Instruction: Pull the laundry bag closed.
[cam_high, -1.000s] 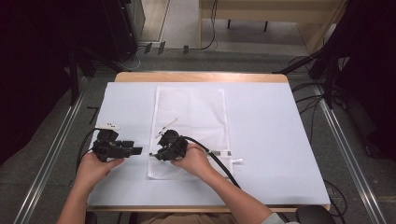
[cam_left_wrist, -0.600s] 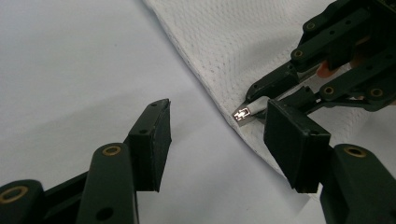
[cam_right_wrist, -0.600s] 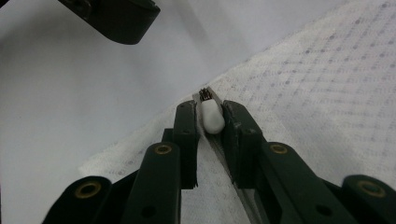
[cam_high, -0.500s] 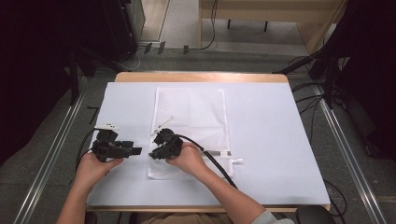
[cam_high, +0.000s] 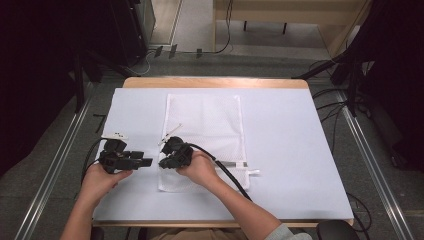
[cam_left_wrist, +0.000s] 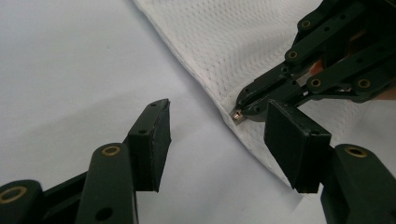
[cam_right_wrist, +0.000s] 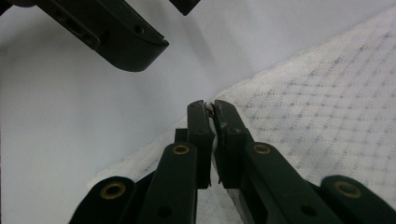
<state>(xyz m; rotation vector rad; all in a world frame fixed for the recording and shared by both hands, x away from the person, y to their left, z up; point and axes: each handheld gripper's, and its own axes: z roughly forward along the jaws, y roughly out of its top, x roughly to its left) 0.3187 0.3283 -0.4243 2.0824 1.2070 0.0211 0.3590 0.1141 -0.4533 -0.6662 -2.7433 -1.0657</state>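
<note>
White sheet (cam_high: 300, 150) over wooden table (cam_high: 215, 82), grey floor (cam_high: 250, 60), left claw (cam_high: 145, 162) open, right claw (cam_high: 162, 162) pinching mesh bag (cam_high: 210, 120) edge

My jaws are matt black plastic with brass-looking rivets. The bag (cam_high: 204, 130) is white mesh cloth, rough. The table cover (cam_high: 290, 145) is smooth, matt white.
</note>
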